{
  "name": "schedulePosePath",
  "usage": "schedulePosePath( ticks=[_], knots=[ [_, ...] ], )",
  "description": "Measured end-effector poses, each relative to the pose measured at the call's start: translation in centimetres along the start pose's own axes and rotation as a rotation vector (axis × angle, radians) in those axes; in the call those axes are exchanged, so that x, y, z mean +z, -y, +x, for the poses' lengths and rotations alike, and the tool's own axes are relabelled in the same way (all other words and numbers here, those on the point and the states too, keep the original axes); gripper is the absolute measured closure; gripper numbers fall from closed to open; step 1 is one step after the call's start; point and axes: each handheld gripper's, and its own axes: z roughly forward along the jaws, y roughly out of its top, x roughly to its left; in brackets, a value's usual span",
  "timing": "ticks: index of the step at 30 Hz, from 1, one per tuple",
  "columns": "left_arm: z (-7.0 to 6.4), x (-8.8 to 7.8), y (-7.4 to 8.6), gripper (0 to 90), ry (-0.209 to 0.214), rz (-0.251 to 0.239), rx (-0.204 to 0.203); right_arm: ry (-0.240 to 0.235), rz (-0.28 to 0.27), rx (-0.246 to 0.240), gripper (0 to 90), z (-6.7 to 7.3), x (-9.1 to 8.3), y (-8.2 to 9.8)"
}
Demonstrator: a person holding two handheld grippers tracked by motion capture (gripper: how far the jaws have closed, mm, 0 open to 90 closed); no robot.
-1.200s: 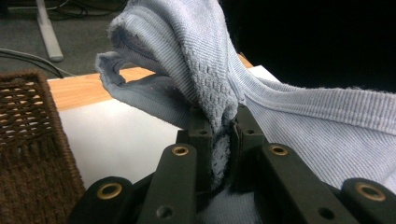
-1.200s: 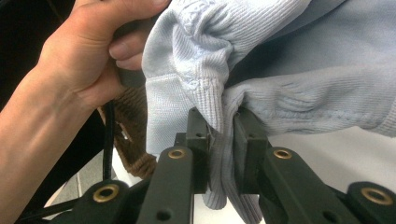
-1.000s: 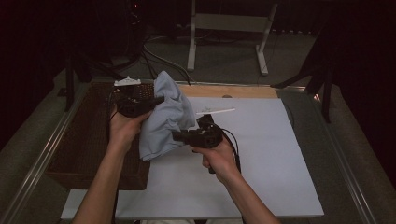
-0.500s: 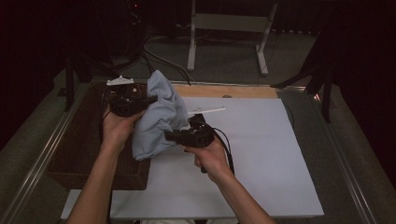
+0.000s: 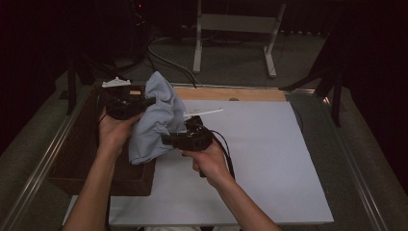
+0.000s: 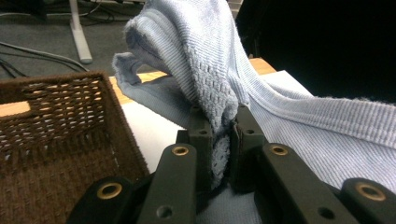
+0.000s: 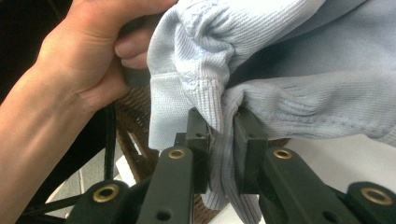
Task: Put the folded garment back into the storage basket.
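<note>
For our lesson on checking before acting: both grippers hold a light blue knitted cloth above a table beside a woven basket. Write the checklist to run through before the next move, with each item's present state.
1. Left gripper clamped on the blue cloth: ok, a fold sits pinched between its jaws.
2. Right gripper clamped on the cloth: ok, bunched knit is pinched between its jaws.
3. Cloth off the white board: cannot tell, the lower hem hangs close to it.
4. Cloth clear of the basket: cannot tell, it hangs at the basket's edge.
5. Cloth spread flat between the grips: not ok, it is bunched and folded.
6. White board free for laying down: ok, bare to the right of the hands.
</note>
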Motion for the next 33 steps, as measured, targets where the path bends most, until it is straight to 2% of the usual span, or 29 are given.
schedulePosePath(
  ticks=[21,33],
  knots=[
    [2.4,-0.6,1.2,83.3,-0.011,-0.018,-0.034,-0.004,0.014,0.019,79.4,0.4,3.0,0.3],
    [3.1,-1.0,1.5,83.3,-0.019,-0.020,-0.037,-0.001,0.018,0.024,79.3,0.5,4.1,0.5]
  ],
)
